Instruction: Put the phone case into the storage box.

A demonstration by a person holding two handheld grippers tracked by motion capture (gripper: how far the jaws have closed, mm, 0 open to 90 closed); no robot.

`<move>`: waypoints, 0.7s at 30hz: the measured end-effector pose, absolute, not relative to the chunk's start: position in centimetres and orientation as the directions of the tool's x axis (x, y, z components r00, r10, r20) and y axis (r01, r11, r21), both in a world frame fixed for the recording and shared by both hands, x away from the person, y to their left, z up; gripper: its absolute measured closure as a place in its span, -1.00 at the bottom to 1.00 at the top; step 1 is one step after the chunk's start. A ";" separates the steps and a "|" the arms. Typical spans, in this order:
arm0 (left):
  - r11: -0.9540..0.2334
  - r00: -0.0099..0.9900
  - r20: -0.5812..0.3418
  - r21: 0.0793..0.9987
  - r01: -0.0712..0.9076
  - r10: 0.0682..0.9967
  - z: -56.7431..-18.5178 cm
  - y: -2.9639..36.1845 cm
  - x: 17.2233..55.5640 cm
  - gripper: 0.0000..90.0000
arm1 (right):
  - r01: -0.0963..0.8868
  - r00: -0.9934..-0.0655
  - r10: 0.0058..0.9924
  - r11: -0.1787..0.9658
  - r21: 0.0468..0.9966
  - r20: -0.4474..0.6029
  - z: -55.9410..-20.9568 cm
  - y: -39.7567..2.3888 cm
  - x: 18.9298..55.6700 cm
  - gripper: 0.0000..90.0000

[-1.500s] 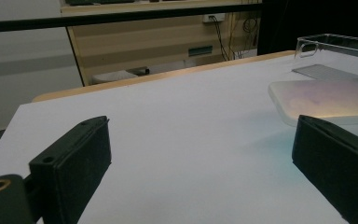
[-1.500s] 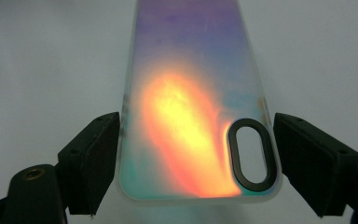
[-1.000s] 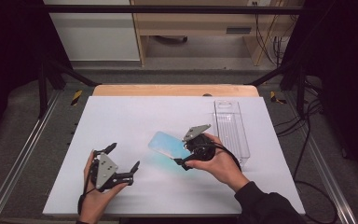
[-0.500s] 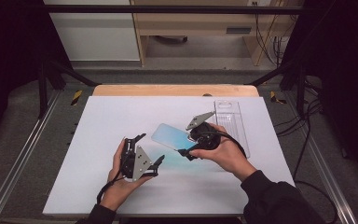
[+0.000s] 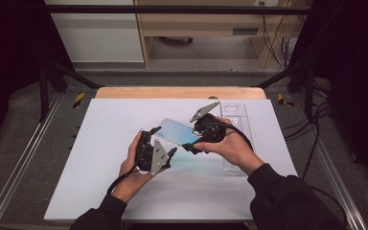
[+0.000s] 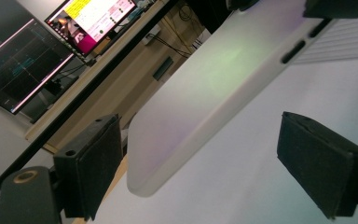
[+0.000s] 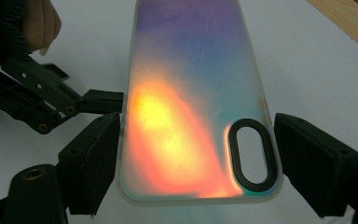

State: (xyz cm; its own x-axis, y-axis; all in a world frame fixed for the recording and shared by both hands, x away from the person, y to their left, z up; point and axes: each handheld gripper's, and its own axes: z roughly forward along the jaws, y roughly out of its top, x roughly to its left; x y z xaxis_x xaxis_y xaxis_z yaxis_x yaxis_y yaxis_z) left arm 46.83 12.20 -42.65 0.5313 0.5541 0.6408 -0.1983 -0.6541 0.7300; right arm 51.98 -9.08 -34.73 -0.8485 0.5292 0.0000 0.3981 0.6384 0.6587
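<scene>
phone case (image 6: 205,93) far end cut off by top edge in left gripper view.

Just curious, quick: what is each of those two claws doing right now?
Left gripper: open, jaws just closing in around the free end of the phone case, not yet touching.
Right gripper: shut on the phone case, holding it above the table.

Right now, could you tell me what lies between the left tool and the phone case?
Nothing: in the left gripper view, the phone case points its end into the open left tool, over bare white table.

Clear tray (image 5: 237,139) — white table (image 5: 100,158)
</scene>
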 end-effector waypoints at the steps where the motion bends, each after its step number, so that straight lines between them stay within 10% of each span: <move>1: -0.656 0.527 0.642 0.729 -0.195 0.556 -42.7 12.2 46.9 -0.68 | 0.398 -0.850 0.527 0.639 0.658 0.001 -34.7 -9.1 52.0 -0.60; 21: -0.692 0.483 0.713 0.672 -0.264 0.508 -42.9 11.2 47.3 -0.45 | 0.414 -0.852 0.522 0.647 0.641 0.023 -34.4 -9.2 52.5 -0.60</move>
